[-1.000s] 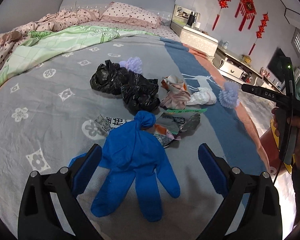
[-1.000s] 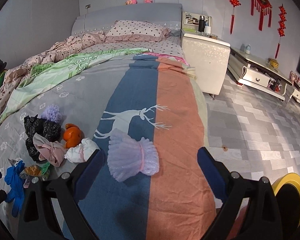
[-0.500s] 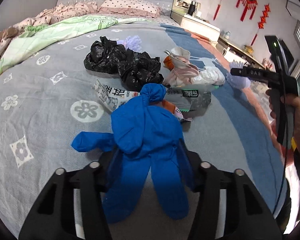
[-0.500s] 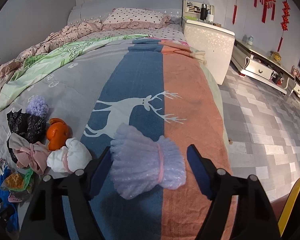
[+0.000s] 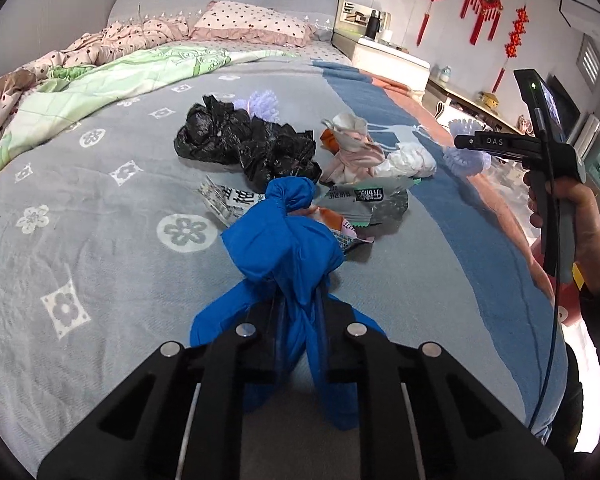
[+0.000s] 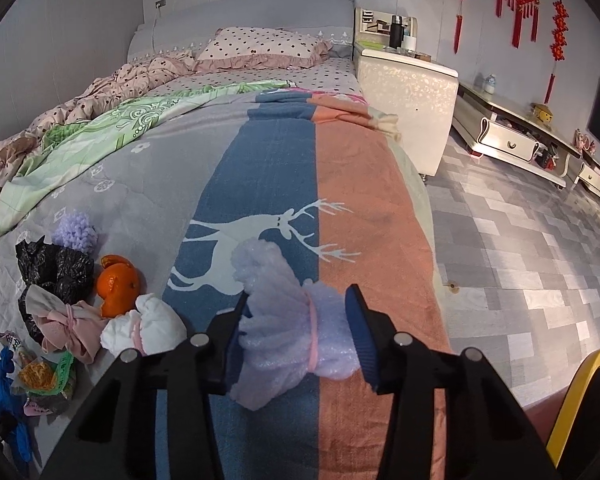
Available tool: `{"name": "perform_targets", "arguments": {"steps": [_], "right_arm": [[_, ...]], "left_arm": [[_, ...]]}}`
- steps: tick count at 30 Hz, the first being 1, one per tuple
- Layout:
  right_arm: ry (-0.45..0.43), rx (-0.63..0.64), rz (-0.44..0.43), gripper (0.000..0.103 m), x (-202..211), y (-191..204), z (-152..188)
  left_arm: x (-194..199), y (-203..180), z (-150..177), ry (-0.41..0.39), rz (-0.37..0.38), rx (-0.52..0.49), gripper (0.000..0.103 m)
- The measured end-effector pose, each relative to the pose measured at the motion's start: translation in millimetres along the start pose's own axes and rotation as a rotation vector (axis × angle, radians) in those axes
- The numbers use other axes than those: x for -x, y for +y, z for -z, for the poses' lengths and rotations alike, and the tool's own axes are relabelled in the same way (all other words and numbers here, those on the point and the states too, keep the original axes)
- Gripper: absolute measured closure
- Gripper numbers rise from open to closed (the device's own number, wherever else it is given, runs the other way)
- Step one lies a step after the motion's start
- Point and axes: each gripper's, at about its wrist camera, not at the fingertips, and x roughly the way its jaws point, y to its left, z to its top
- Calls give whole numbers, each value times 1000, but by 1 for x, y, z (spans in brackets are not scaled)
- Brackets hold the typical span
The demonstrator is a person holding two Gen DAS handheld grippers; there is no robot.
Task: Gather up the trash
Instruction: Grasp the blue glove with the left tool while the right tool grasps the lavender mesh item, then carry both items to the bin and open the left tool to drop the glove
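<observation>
My left gripper [image 5: 298,320] is shut on a knotted blue glove [image 5: 284,240] that rests on the grey bedspread [image 5: 100,240]. My right gripper [image 6: 298,330] is shut on a pale purple foam wrap [image 6: 284,320] tied with a pink band, over the blue and orange blanket stripes. The foam wrap and the right gripper also show in the left wrist view [image 5: 466,152]. More trash lies in a pile: black plastic bags [image 5: 244,144], snack wrappers [image 5: 360,200], a pink cloth bundle [image 5: 352,148], a white bundle [image 6: 144,326], orange peel [image 6: 118,286], and a purple foam ball [image 6: 76,232].
The bed's right edge drops to a tiled floor [image 6: 520,260]. A white nightstand [image 6: 404,92] stands by the headboard. A yellow-rimmed bin [image 6: 584,404] sits at the lower right. Crumpled quilts and a pillow [image 5: 256,24] lie at the far end of the bed.
Both grippers have closed: the left on the blue glove, the right on the purple foam wrap. A second ago both were open around these items.
</observation>
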Motion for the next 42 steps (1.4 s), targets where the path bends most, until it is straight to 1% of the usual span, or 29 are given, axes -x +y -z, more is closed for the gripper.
{"name": "perform_targets", "arguments": {"steps": [4,9,11,15,20,24,28,35,38,42], "right_arm": [[-35,-4,-19,63,24,-1,-2],[-76,-35,-66,63,61,-7,-4],[-103,-45,-79,63,81,-10,-6],[-151,-67,-109,63,123,-20,-11],[-221,-85,-125,63,180,-34,-14],[-278,-93,-114,63,221,-48,-14],[-324,-109,-95,63,257,-66,-11],[-395,-166,-40,63,311,-114,-1],[-415,-196,2,63,329,-140,6],[-424,-243,63,63,347,-176,20]], "left_arm": [[21,4,-5,-35,-8,0,91],[47,5,-16,-91,-27,-11,92],[57,3,-23,-118,-38,-18,92],[80,-2,-38,-176,-35,-30,92],[108,-22,-61,-246,-19,-60,92],[130,-50,-80,-301,13,-96,92],[144,-83,-94,-335,46,-143,92],[157,-148,-116,-357,143,-216,92],[158,-181,-126,-364,183,-255,92],[150,-224,-139,-342,253,-281,92]]}}
